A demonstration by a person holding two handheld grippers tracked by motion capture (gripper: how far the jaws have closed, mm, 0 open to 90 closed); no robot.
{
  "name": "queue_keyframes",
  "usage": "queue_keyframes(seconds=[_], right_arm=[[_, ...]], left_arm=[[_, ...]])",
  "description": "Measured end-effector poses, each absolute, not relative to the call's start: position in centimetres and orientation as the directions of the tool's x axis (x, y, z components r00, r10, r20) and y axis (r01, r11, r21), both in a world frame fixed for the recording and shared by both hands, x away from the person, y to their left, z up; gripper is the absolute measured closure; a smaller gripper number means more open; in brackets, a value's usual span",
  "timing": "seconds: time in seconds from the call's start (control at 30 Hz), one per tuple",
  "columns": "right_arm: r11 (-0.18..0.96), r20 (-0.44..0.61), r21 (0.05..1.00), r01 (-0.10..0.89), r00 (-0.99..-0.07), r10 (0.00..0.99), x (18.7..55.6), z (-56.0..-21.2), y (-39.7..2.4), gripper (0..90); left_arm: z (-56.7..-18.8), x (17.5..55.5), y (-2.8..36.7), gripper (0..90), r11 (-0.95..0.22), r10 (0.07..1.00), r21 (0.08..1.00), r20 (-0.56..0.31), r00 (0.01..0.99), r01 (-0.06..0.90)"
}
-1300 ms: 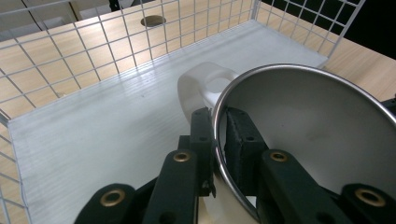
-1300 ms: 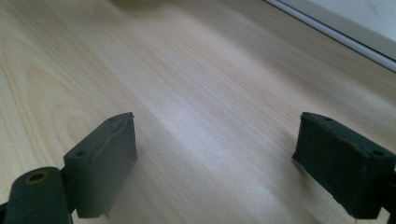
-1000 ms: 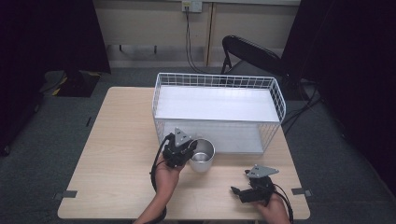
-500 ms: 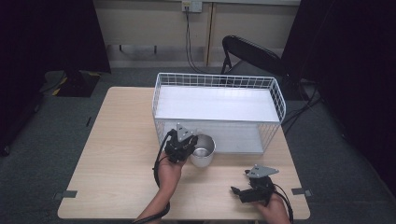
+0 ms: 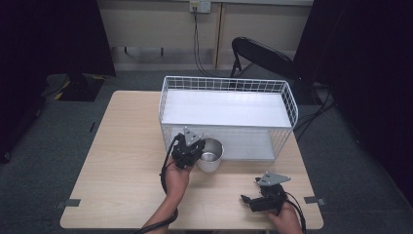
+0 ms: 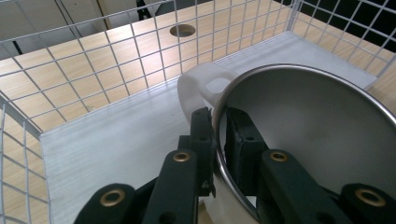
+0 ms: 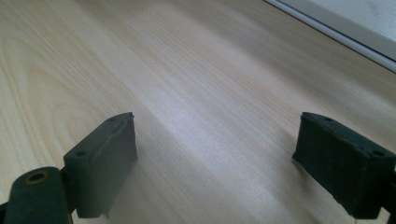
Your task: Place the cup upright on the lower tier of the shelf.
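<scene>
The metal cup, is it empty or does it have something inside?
Empty. The cup shows only bare steel inside; the left gripper pinches its rim.

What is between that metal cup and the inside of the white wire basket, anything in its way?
The near wire wall of the basket is. The left gripper is clamped on the rim of the metal cup, which sits just outside that wall, so it would likely have to go over the top. The basket's white floor looks bare.

Left gripper (image 5: 194, 148), jaws clamped on rim of steel cup (image 5: 210, 155), has carried cup forward from its position 1 s ago; cup now against front wall of wire basket (image 5: 229, 127).
</scene>
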State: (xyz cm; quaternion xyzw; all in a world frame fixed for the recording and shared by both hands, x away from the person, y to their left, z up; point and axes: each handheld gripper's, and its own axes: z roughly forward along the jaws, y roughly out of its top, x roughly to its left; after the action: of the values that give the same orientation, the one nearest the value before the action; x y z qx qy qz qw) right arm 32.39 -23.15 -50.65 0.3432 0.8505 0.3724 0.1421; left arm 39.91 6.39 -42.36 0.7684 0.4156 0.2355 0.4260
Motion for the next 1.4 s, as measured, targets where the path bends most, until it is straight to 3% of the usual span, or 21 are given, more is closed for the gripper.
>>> queue_keyframes(seconds=[1.4], right_arm=[[0.487, 0.013, 0.731, 0.477, -0.724, 0.690, 32.4, -50.7, -23.2, 11.6]], left_arm=[[-42.5, 41.5, 6.9, 81.3, -0.264, 0.876, 0.856, 0.020, 0.482, 0.445]])
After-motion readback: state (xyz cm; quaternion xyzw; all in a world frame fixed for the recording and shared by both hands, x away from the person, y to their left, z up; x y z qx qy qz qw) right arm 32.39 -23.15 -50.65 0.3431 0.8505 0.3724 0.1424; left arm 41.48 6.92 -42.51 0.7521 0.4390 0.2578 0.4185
